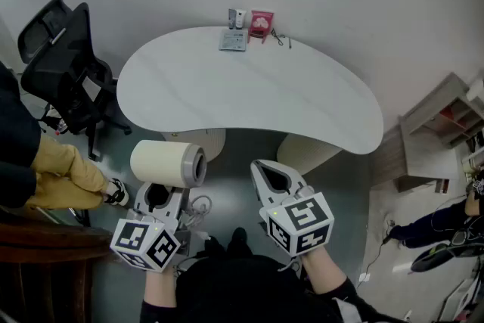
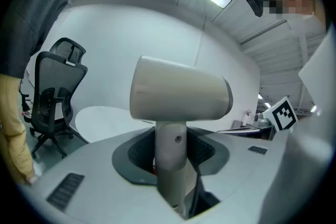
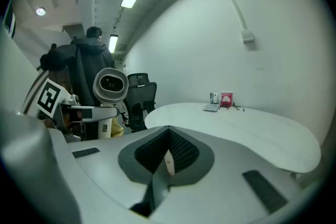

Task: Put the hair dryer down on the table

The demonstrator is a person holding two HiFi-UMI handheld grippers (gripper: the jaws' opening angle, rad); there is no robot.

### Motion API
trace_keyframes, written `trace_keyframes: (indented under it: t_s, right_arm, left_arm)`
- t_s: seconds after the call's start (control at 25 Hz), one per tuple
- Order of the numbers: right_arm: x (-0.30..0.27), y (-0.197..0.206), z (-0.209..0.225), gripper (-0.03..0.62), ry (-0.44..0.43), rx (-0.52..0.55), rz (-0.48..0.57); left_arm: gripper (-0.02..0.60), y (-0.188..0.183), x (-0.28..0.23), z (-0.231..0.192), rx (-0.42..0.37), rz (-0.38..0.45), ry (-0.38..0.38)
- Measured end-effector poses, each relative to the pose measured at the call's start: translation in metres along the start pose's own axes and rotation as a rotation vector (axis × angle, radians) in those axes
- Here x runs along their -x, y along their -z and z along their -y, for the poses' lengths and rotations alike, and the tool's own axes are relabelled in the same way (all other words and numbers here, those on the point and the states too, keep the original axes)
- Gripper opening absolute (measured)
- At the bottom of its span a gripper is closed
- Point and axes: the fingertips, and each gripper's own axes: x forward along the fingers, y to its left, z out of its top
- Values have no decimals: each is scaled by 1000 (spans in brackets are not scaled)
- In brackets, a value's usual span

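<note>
A cream hair dryer [image 1: 168,163] is held by its handle in my left gripper [image 1: 160,191], low and in front of the near edge of the white curved table [image 1: 249,87]. In the left gripper view the handle [image 2: 173,149] stands upright between the two jaws, which press on it, and the barrel [image 2: 178,94] lies crosswise above them. My right gripper [image 1: 265,172] hovers beside it on the right, shut with nothing in it. In the right gripper view its jaws [image 3: 167,157] meet, and the hair dryer [image 3: 110,85] shows at the left with its nozzle facing the camera.
A red box [image 1: 261,23] and small grey items [image 1: 234,38] sit at the table's far edge. A black office chair [image 1: 64,57] stands left of the table, beside a seated person's yellow-trousered leg [image 1: 64,170]. A shelf unit [image 1: 439,125] stands at the right.
</note>
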Motion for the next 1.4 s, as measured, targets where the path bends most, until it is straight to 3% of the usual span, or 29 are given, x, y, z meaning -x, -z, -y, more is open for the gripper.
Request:
trace_keyframes:
  t_s: [0.8, 1.4]
  right_arm:
    - [0, 13, 14, 2, -12, -16, -24]
    - [7, 22, 50, 2, 25, -15, -38]
  left_arm:
    - [160, 14, -14, 11, 17, -19, -19]
    - [160, 3, -30, 3, 4, 29, -79]
